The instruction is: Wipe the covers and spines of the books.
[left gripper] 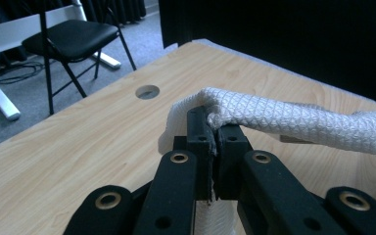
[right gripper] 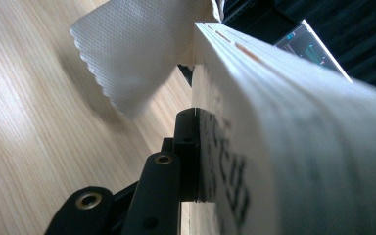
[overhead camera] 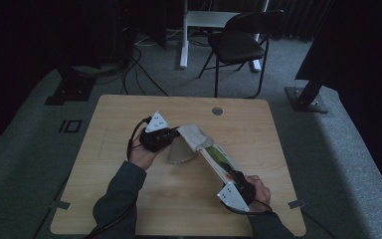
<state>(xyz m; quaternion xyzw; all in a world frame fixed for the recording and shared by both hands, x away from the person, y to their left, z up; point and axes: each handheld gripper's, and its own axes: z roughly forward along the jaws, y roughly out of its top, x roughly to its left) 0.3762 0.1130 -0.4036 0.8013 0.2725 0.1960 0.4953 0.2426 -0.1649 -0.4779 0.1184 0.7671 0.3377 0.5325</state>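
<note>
Left gripper (left gripper: 215, 134) jaws pinch the white tissue (overhead camera: 194, 137) at the box's far end. Right gripper (overhead camera: 239, 185) jaws clamp the tissue box (overhead camera: 221, 160), tilted over the tabletop (overhead camera: 129, 107); long axis runs gripper-to-gripper.

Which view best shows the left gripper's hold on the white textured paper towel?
The left gripper view: the white textured paper towel sits pinched in the shut left gripper. High view shows it small and dim; right gripper view shows its hanging scalloped edge.

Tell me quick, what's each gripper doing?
Left gripper: shut, pinching the white cloth.
Right gripper: shut on the long box.
</note>
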